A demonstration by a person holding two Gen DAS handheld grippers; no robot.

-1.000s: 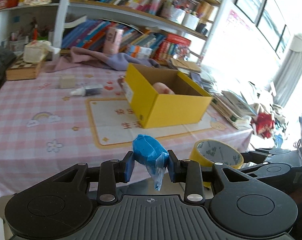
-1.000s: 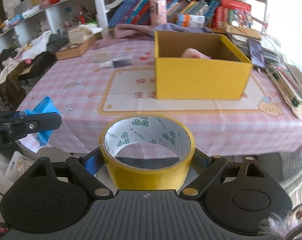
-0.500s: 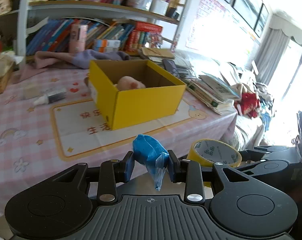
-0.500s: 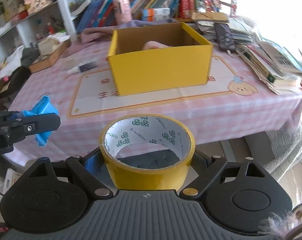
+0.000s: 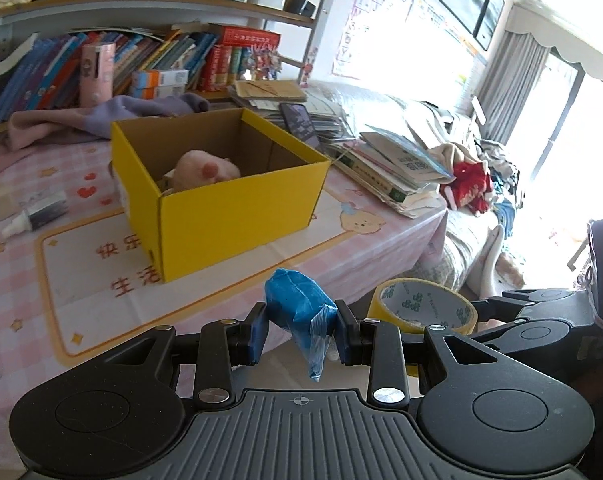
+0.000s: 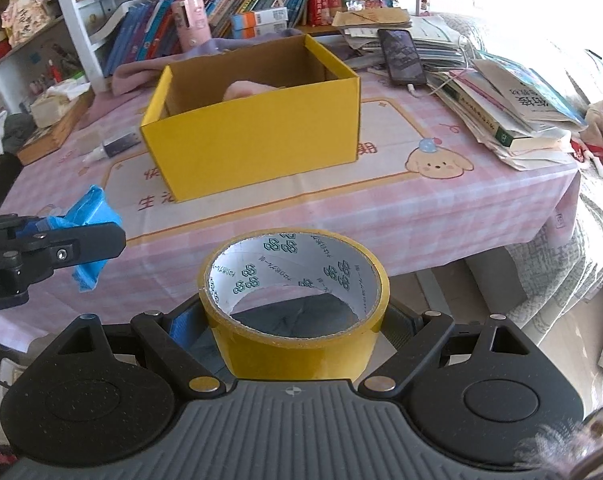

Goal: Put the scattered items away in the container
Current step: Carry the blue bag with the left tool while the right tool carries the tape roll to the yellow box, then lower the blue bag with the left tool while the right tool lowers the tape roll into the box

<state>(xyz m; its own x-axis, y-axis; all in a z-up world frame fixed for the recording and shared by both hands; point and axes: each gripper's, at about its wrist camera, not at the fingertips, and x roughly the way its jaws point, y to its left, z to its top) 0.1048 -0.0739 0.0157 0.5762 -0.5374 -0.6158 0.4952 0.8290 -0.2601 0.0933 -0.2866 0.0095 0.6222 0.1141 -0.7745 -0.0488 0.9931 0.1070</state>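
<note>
The table (image 6: 441, 216) wears a pink checked cloth, with a pale mat (image 6: 385, 160) bordered in orange spread over its middle. A yellow cardboard box (image 6: 261, 136) stands open on the mat. Toward the table's left edge lies a small dropper bottle (image 5: 33, 218), clear of the mat. A dark phone (image 6: 401, 56) rests on paper stacks near the far right corner, and books (image 6: 517, 108) pile along the right edge. A lilac and pink cloth (image 5: 81, 118) is bunched along the far edge behind the box.
</note>
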